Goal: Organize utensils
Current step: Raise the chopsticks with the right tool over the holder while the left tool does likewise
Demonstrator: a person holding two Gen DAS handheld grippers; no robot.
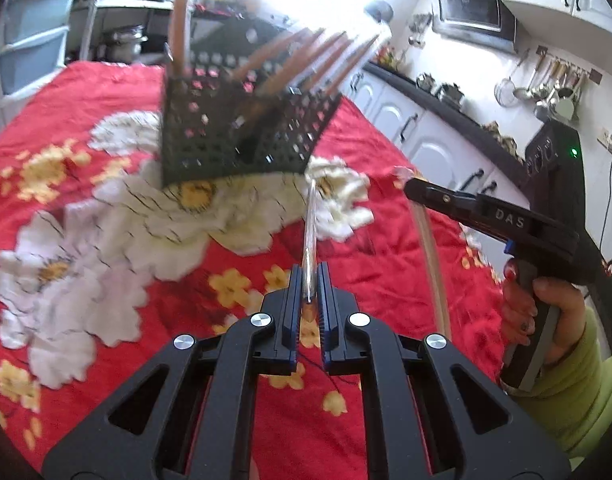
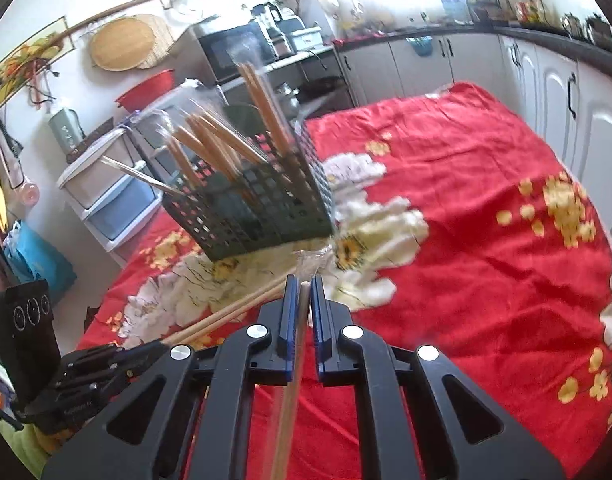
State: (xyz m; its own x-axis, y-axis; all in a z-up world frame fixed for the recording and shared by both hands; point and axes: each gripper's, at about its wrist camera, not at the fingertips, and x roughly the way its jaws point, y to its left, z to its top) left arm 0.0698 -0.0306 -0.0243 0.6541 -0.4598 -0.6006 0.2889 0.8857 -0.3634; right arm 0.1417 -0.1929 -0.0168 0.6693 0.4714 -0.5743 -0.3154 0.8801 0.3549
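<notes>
A black perforated utensil holder (image 1: pixel 242 128) stands on the red floral cloth (image 1: pixel 86 92), filled with several wooden-handled utensils (image 1: pixel 290 64). It also shows in the right wrist view (image 2: pixel 258 200). My left gripper (image 1: pixel 309 280) is shut on a thin clear-wrapped metal utensil (image 1: pixel 309 232) that points toward the holder's base. My right gripper (image 2: pixel 302 292) is shut on a wooden-handled utensil (image 2: pixel 294 376), its wrapped tip (image 2: pixel 311 260) near the holder. The right gripper also shows in the left wrist view (image 1: pixel 409 184), at the right of the holder.
Wooden sticks (image 2: pixel 226 316) lie on the cloth by the left gripper's body (image 2: pixel 90 380). White cabinets (image 1: pixel 425 136) and a dark counter (image 1: pixel 457 116) run along the table's far side. A plastic drawer unit (image 2: pixel 110 196) stands beyond the holder.
</notes>
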